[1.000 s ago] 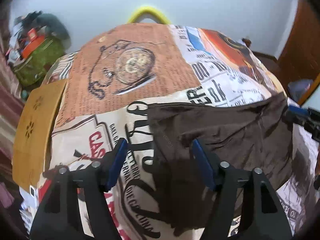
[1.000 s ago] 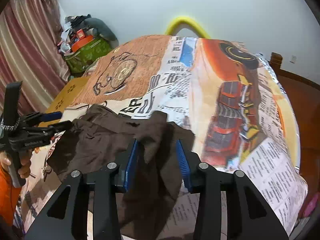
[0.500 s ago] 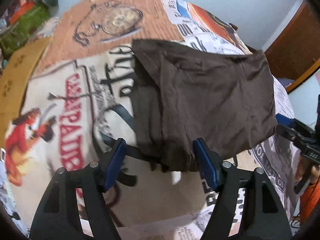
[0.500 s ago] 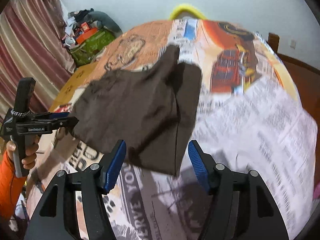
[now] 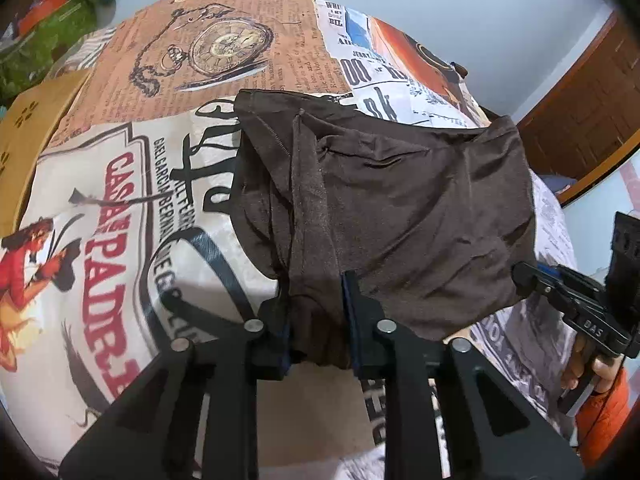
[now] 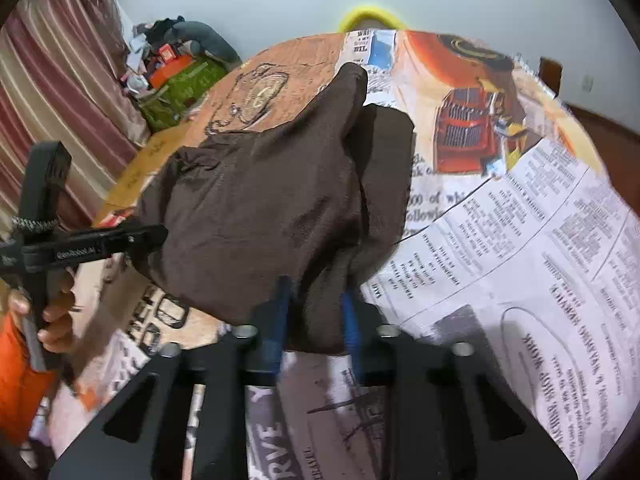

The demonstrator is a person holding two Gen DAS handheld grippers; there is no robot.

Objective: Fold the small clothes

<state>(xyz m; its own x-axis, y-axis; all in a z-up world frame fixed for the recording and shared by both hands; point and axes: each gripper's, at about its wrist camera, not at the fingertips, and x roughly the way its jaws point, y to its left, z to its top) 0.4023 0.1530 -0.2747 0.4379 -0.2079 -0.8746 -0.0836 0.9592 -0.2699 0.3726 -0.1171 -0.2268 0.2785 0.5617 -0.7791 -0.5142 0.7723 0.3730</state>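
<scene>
A small dark brown garment (image 5: 400,208) lies on a bed covered with a printed newspaper-style sheet (image 5: 120,208). My left gripper (image 5: 316,316) is shut on the garment's near left corner. My right gripper (image 6: 316,316) is shut on the garment's (image 6: 260,208) near right corner. Both hold the near edge lifted off the sheet while the far edge rests on the bed. The right gripper also shows at the right of the left wrist view (image 5: 532,276). The left gripper also shows at the left of the right wrist view (image 6: 152,236).
A yellow curved headboard (image 6: 372,16) stands at the far end of the bed. A cluttered pile with a green bag (image 6: 180,84) sits at the far left by striped curtains (image 6: 48,92). A wooden door (image 5: 588,108) is at the right.
Both grippers have closed on the near corners of the garment and lifted its near edge off the sheet. Half a second ago both were open around it.
</scene>
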